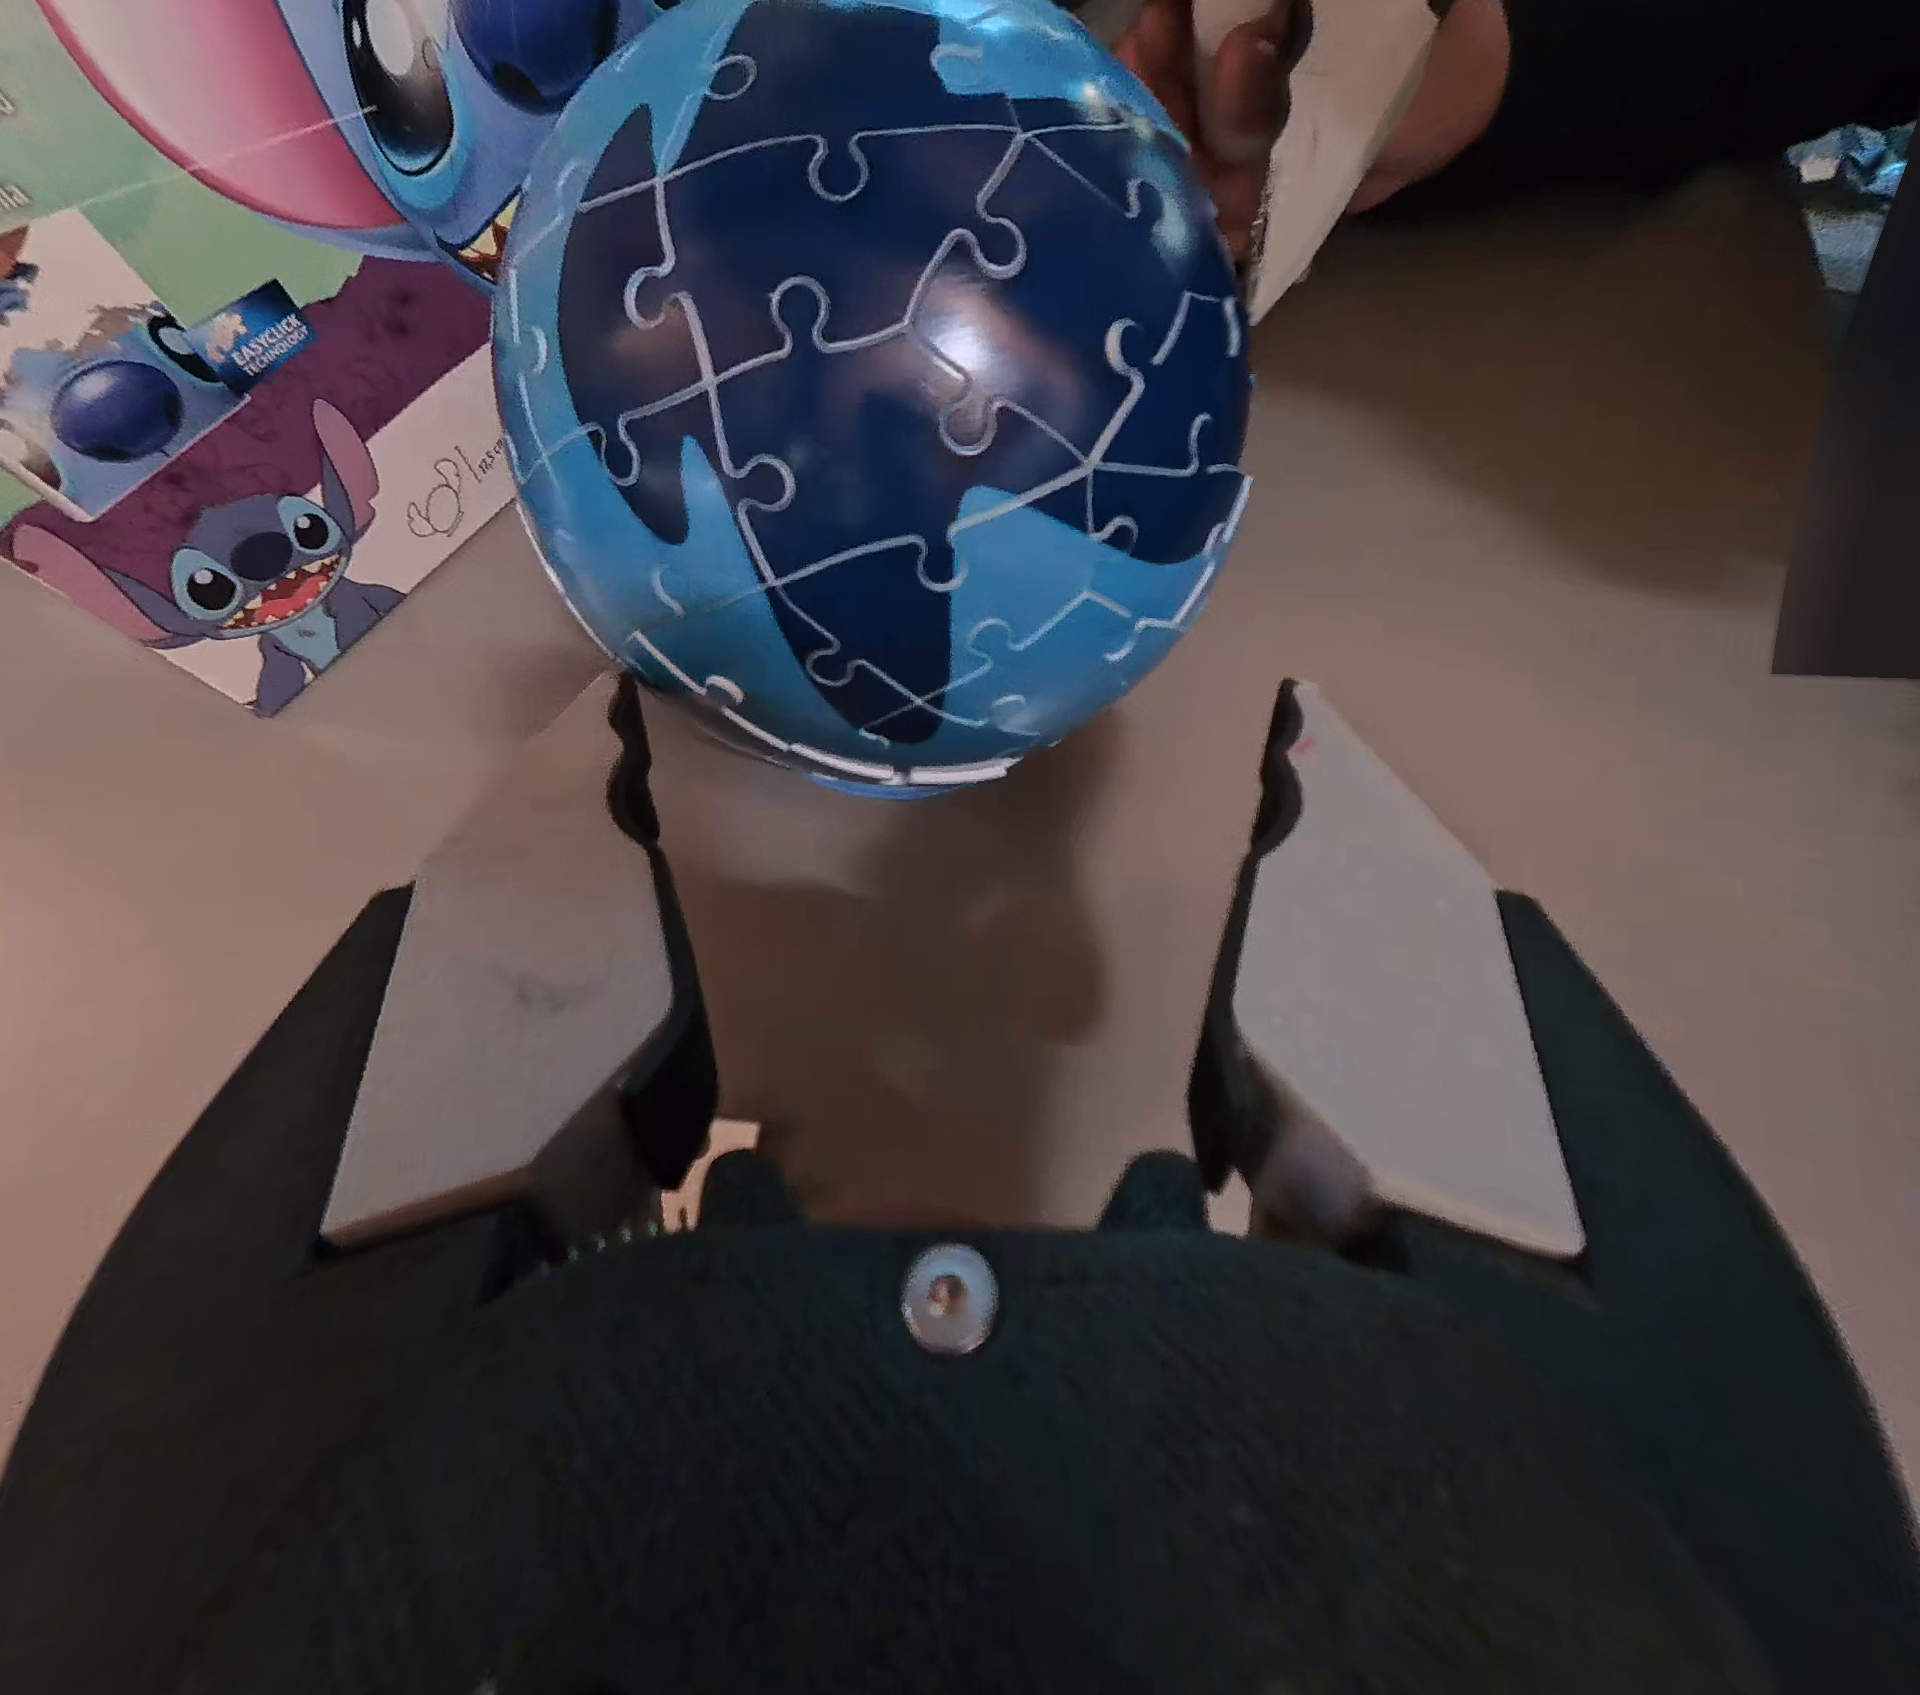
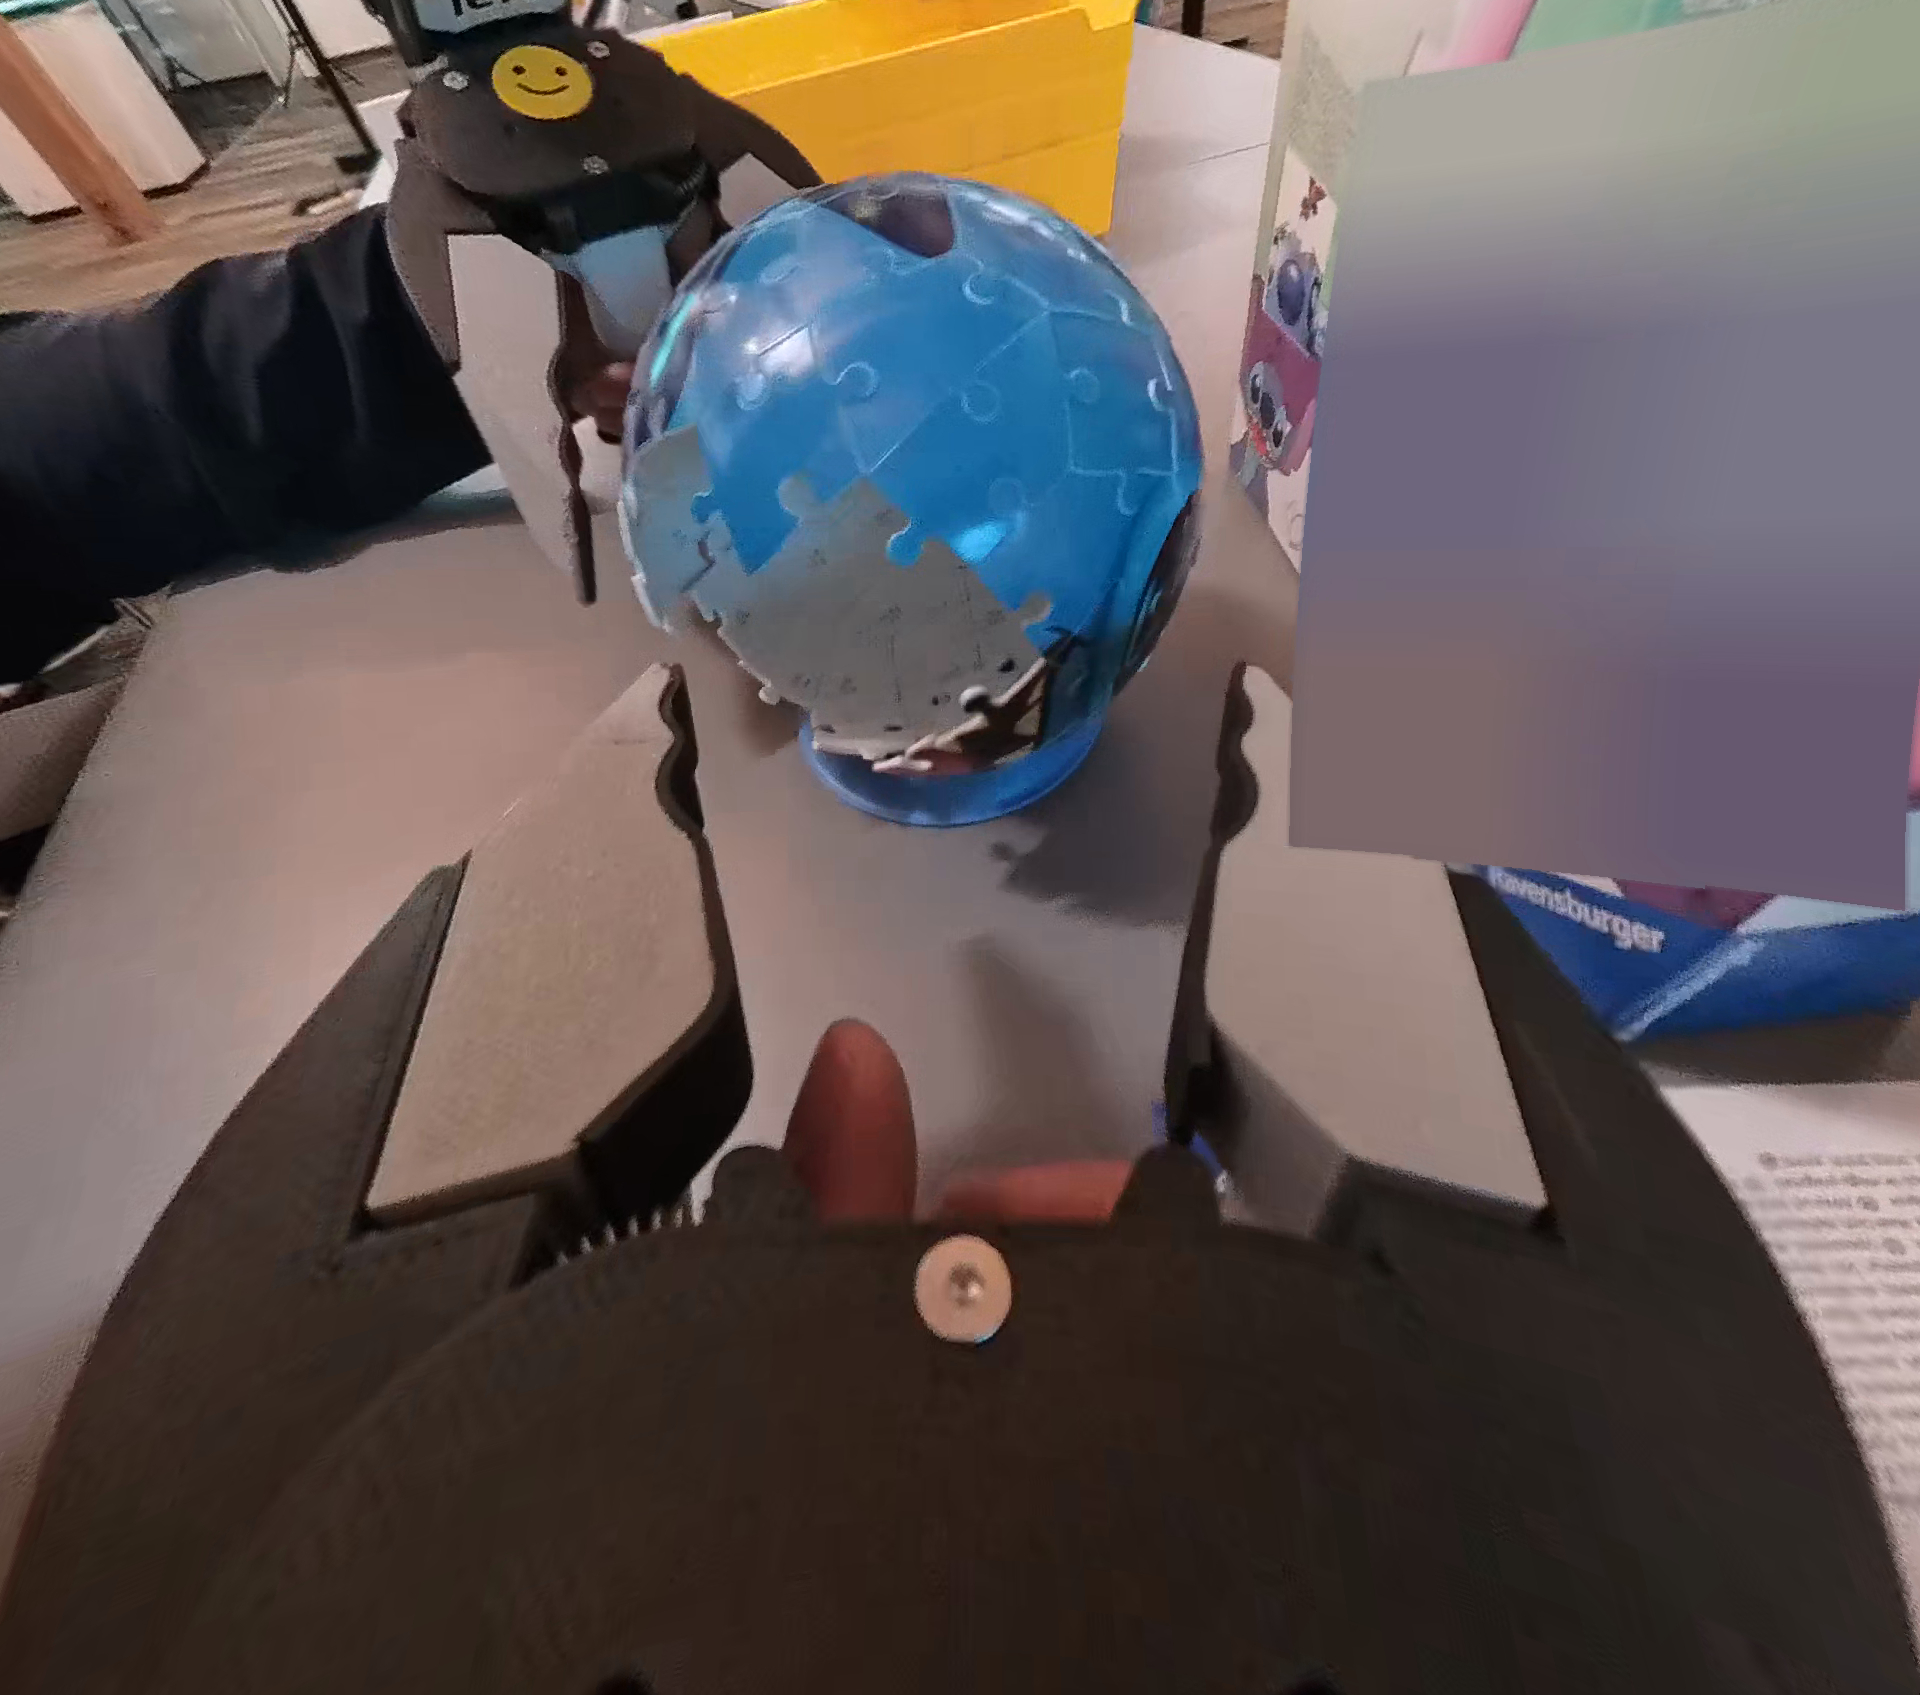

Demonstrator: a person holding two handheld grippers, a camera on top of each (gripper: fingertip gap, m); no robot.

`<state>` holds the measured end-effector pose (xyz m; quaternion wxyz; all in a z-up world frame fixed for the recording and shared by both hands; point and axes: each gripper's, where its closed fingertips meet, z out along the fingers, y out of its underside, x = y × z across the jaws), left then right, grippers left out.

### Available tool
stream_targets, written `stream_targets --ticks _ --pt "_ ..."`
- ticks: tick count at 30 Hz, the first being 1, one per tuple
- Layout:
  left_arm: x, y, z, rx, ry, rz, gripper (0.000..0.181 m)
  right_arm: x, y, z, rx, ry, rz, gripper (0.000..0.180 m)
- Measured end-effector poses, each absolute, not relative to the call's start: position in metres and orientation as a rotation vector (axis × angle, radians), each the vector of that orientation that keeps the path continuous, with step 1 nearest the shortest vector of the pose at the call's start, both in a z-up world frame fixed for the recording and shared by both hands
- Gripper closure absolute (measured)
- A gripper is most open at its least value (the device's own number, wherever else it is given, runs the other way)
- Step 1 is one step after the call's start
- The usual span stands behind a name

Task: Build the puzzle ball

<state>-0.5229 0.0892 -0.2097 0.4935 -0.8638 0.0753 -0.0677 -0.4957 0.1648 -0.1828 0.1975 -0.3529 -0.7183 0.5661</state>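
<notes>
Since the puzzle ball (image 2: 914,492) sits on its blue stand (image 2: 951,778) w/ a gap unfilled, both claws, left (image 1: 951,715) & right (image 2: 951,700), wait spread, empty, either side.

I see the puzzle ball (image 1: 873,357) as glossy hard plastic, throwing highlights off its dark blue pieces; where the inside shows, the pieces (image 2: 883,627) look matt grey. Its blue stand ring (image 2: 935,788) is smooth plastic. My left tool (image 1: 951,710) is matt black with a finely ribbed texture and one shiny metal screw (image 1: 949,1299). The surface (image 1: 1455,502) looks smooth and dull. The box (image 1: 208,87) is printed cardboard.
</notes>
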Motion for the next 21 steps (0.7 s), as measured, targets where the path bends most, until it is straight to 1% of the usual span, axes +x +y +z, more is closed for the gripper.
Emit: stream_targets --ticks 3,6,8,10,12,14,18,21 --pt "-0.525 0.092 -0.213 -2.111 0.155 -0.180 0.066 -0.502 0.162 -0.188 -0.989 -2.059 1.559 0.081" --pt "-0.527 0.092 -0.216 -2.130 0.155 -0.152 0.069 -0.506 0.176 -0.194 -0.926 -2.078 1.331 0.084" --pt "-0.527 0.091 -0.215 -2.128 0.175 -0.114 0.071 -0.491 0.175 -0.182 -0.792 -2.051 1.314 0.089" --pt "-0.527 0.092 -0.213 -2.128 0.181 -0.073 0.073 -0.461 0.154 -0.173 -0.610 -2.143 1.373 0.090" --pt "-0.527 0.094 -0.212 -2.133 0.181 -0.048 0.075 -0.438 0.137 -0.175 -0.451 -2.227 1.308 0.090" --pt "-0.526 0.095 -0.211 -2.127 0.189 -0.036 0.077 -0.443 0.131 -0.184 -0.429 -2.222 1.134 0.096" --pt "-0.527 0.094 -0.211 -2.126 0.208 -0.007 0.080 -0.446 0.122 -0.225 -0.409 -2.345 0.864 0.101" --pt "-0.528 0.093 -0.209 -2.120 0.200 0.004 0.082 -0.454 0.124 -0.231 -0.362 -2.301 0.733 0.104"
